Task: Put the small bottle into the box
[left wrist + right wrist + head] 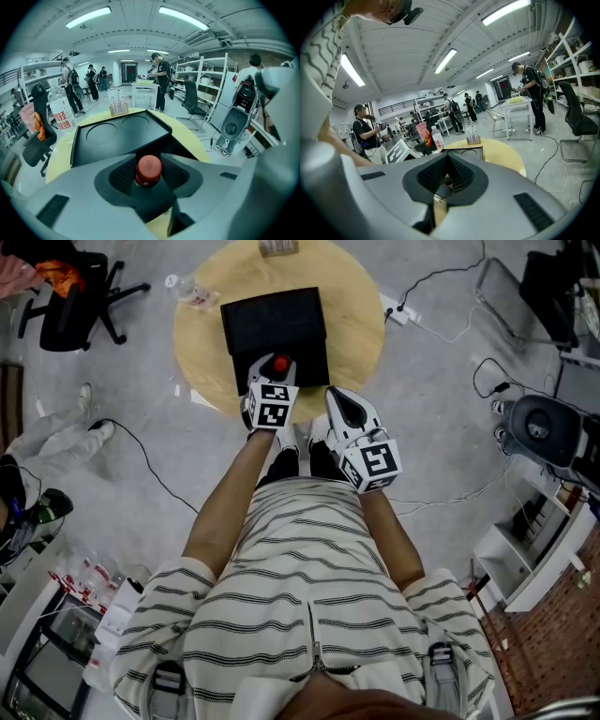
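left gripper (277,374) is seen clamped on the small bottle (148,169), whose red cap is pinched between the ribbed pads. in the head view the bottle is held over the near part of the black box (272,320); whether it touches the box cannot be told. two round recesses are shown in the box's flat top in the left gripper view. the box is set on a round wooden table (356,324). a larger water bottle (61,110) with a red-printed label is placed at the table's left edge, and a small rack of vials (118,102) at its far edge, beyond the box. the right gripper (449,174) is held just right of the left one, off the near table edge, its jaws brought together with nothing between them. both arms are extended from a striped shirt (309,596).
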The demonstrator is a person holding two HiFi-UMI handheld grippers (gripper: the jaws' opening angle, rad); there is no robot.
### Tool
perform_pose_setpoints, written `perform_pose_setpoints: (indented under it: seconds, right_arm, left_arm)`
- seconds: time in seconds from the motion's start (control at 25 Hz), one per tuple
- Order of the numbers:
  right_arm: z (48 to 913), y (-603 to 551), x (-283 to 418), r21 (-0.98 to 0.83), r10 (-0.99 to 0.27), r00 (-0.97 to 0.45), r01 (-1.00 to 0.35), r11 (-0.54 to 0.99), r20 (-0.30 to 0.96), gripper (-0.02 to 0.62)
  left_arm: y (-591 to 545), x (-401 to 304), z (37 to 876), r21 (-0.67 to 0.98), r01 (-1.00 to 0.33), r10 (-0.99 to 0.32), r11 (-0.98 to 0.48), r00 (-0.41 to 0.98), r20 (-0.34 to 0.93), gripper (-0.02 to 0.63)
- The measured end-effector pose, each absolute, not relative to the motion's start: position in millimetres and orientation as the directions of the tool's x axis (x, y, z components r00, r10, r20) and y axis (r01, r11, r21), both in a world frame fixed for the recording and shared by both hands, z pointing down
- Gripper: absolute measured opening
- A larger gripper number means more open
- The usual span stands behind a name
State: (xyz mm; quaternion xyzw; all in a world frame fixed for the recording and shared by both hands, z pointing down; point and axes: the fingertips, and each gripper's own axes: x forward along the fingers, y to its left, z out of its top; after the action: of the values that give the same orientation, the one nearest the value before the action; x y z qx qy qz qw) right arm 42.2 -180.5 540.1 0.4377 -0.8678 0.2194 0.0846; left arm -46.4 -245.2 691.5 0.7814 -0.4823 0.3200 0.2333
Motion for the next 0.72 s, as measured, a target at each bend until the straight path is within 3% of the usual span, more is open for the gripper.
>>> perform_pose_setpoints:
  seconds: [0.72]
  right_arm:
    - [530,-159,41,-0.29,-0.731,-0.603,-0.796,0.531,0.319,0.017]
  left_arm:
    - [-223,-47,662,0.053,-0.912,-0.655,-0.407,0.332,0.679,0.166]
